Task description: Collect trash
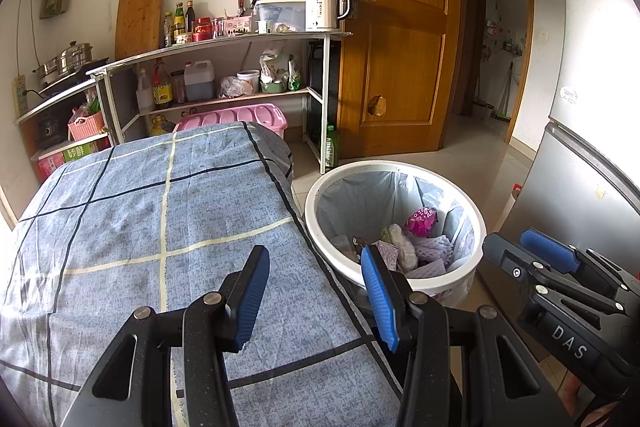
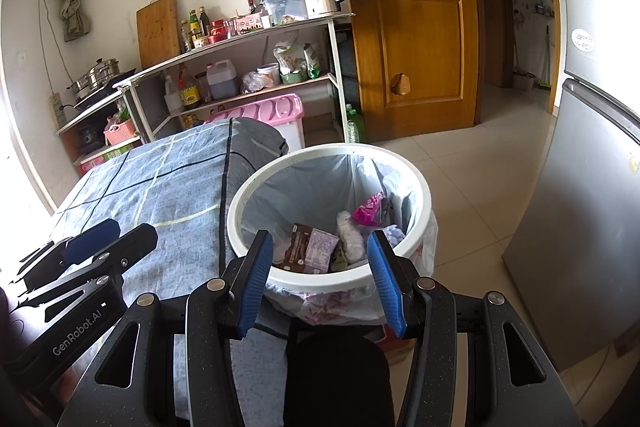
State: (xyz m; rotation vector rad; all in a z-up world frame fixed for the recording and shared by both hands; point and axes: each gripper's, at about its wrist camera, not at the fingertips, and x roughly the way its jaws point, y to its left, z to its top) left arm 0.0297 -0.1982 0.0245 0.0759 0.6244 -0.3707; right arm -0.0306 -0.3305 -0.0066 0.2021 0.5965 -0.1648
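1. Both sets of fingers spread wide, nothing held: left gripper (image 1: 316, 293) over the cloth-covered bench (image 1: 160, 219), right gripper (image 2: 320, 279) at the bin (image 2: 420, 187) rim.
2. Trash (image 2: 316, 247) lying in the lined bin beside the bench.
3. No loose litter visible on the cloth; probably best to scan elsewhere and keep clear of the liner.

Black speckled fingers (image 1: 256, 291) with ribbed blue pads, silver screws
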